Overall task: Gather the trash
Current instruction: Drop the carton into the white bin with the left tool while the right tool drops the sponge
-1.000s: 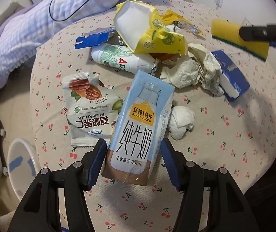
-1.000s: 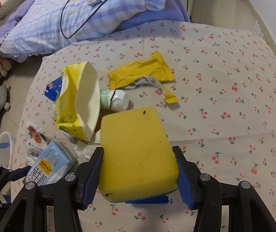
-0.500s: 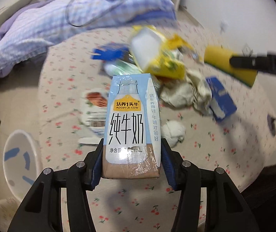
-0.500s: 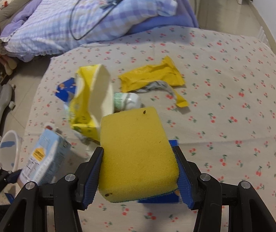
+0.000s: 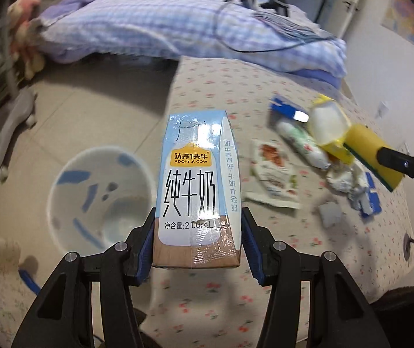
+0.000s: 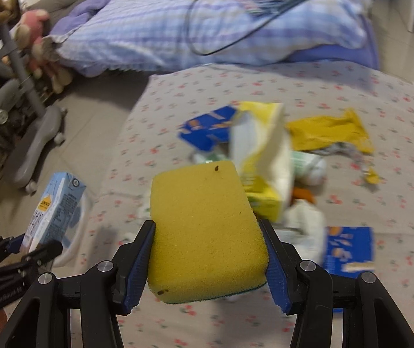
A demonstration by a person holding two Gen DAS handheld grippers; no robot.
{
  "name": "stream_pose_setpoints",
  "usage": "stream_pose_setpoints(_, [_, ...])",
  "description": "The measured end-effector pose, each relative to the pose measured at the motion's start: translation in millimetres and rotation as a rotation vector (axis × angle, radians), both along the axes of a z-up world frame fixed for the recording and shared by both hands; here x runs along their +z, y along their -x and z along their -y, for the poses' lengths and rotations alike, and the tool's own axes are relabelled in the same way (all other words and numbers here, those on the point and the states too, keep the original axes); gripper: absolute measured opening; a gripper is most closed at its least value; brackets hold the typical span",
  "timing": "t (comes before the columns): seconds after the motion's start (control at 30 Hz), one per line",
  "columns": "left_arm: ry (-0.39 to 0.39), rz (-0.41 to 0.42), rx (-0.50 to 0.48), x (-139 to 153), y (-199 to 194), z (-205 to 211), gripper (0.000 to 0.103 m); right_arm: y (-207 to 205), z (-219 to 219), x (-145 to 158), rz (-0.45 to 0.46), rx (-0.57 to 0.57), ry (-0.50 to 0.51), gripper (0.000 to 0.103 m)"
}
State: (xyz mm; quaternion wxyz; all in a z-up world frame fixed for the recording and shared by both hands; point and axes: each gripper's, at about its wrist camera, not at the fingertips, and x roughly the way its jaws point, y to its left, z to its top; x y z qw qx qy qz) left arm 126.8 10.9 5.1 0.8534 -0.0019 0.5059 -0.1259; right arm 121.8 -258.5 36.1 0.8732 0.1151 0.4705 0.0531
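My left gripper (image 5: 197, 249) is shut on a blue and white milk carton (image 5: 198, 185) and holds it upright in the air at the table's left edge, beside a white trash bin (image 5: 99, 200) on the floor. The carton also shows in the right wrist view (image 6: 54, 203). My right gripper (image 6: 207, 249) is shut on a yellow sponge (image 6: 204, 226) above the table; it also shows in the left wrist view (image 5: 372, 156). Trash lies on the cherry-print tablecloth (image 5: 207, 87): a yellow bag (image 6: 262, 168), a nut packet (image 5: 273, 171), a white bottle (image 5: 299, 145), crumpled paper (image 5: 346, 179), blue cartons (image 6: 349, 249).
A bed with a checked purple blanket (image 5: 177, 26) and a black cable stands behind the table. A grey chair base (image 5: 6, 121) and soft toys (image 6: 35, 37) are at the left on the tiled floor. A yellow wrapper (image 6: 328, 130) lies farther back on the table.
My left gripper closed on the milk carton, lifted it off the table and swung it left toward the white bin. My right gripper kept hold of the sponge and turned a little left.
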Motion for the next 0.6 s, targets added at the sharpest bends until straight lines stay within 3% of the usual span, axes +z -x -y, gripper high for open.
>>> stream_pose_setpoints(0.27, [-0.022,-0.026,0.147,-26.4,-8.4,-73.9,0.056,-22.9,-69.7,-15.6,-0.013,0.115,-0.016,0.06])
stream_pose_setpoints(0.47, [0.01,-0.042,0.22,-44.6,-16.7,-107.1,0.057,-41.6,-115.5,-33.9,-0.027,0.178,-0.042,0.06])
stream_pose_setpoints(0.5, [0.02,-0.05,0.23,-46.4,-17.1,-112.2,0.062,-43.8,-120.2,-36.1,-0.029,0.184,-0.045,0.06])
stream_pose_setpoints(0.53, [0.017,-0.049,0.235,-46.6,-16.7,-112.8,0.076,-46.4,-126.8,-39.2,-0.031,0.193,-0.046,0.06])
stream_pose_setpoints(0.6, [-0.02,-0.02,0.262,-43.4,-13.0,-120.3,0.089,-51.1,-138.7,-45.9,-0.037,0.212,-0.05,0.06])
